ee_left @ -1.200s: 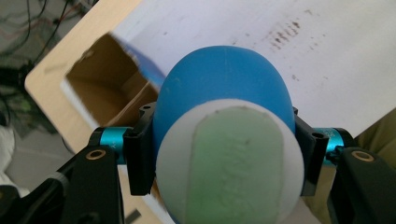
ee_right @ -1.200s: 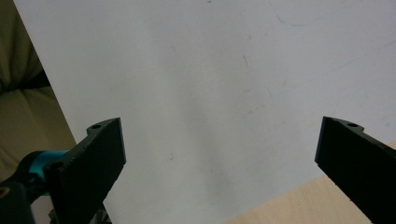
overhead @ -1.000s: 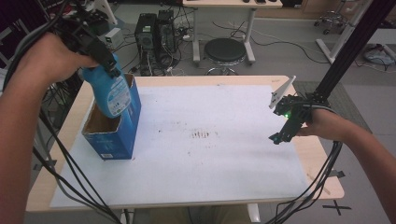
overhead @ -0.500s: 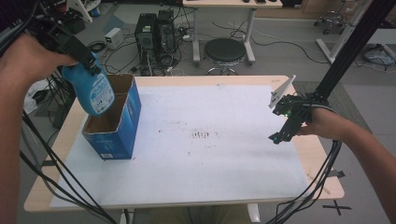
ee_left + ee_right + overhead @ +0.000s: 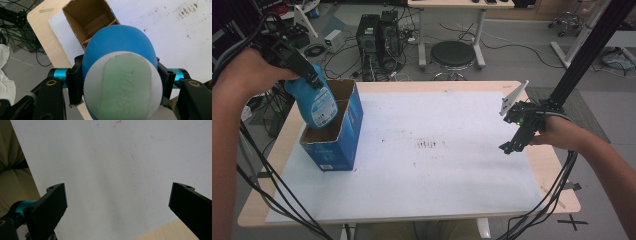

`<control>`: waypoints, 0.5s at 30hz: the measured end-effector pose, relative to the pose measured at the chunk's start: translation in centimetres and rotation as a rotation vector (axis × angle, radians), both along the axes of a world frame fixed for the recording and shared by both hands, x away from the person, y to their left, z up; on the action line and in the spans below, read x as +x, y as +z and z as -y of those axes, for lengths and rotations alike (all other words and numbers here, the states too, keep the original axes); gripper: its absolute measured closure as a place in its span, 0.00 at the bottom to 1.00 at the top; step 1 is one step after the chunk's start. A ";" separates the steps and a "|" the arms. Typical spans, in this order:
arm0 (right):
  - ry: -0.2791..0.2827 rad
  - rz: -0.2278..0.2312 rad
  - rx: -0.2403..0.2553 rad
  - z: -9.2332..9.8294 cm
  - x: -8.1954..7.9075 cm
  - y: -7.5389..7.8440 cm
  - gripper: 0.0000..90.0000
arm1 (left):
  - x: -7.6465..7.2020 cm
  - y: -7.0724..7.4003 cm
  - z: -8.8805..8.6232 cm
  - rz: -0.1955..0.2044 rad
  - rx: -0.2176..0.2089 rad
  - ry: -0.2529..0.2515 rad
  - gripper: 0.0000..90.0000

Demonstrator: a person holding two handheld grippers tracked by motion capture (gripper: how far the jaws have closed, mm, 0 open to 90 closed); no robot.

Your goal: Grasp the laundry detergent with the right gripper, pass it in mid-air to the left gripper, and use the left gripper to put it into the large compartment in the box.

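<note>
At the near right edge of the table point(image 5: 557, 192), the right gripper point(image 5: 514, 141) hangs just over the white sheet point(image 5: 437, 190) with its jaws spread wide and nothing between them. In the right gripper view only bare sheet and a corner of the wooden top lie under the gap. It seems parked there so that it stays clear of the work on the other side.

Farther in on the left, the blue cardboard box point(image 5: 339, 135) stands upright with its top flaps open, its brown inside showing. That open mouth faces up, which suits something being passed through it from above.

Over the box, the left gripper point(image 5: 309, 75) is clamped on the blue bottle point(image 5: 314, 102), jaws pressed against both sides near its upper end. The bottle hangs tilted, lower end toward the box opening and partly overlapping the rim in the high view. In the left gripper view the bottle's point(image 5: 120, 47) pale green cap fills the foreground with the box mouth point(image 5: 92, 20) beyond it. Gripping near the top leaves the body free to slide past the flaps. Whether the bottom is already inside the box or just above the rim is hard to judge from this angle.

Beyond the table lie a stool point(image 5: 453, 52) and computer towers point(image 5: 377, 32) on the floor.
</note>
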State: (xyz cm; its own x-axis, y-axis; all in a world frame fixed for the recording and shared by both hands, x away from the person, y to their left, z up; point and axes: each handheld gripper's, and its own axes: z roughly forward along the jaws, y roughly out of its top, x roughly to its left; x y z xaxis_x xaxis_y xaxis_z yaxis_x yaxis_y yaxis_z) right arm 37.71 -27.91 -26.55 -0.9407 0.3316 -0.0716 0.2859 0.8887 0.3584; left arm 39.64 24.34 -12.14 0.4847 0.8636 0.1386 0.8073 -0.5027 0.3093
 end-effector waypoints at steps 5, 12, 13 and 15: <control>-0.005 0.005 -0.001 -0.1 -0.1 0.0 0.01 | 0.6 -1.9 -0.4 -0.016 -0.002 -0.007 0.43; -0.009 0.002 0.000 -0.3 -0.1 -0.3 0.01 | 1.6 -6.2 -0.6 -0.046 -0.001 -0.056 0.43; -0.013 -0.001 -0.001 -0.3 -0.1 -0.3 0.01 | 1.8 -6.8 -0.6 -0.052 -0.006 -0.058 0.43; -0.009 0.000 0.001 -0.3 -0.1 -0.4 0.01 | 2.0 -7.8 -0.7 -0.061 -0.013 -0.065 0.43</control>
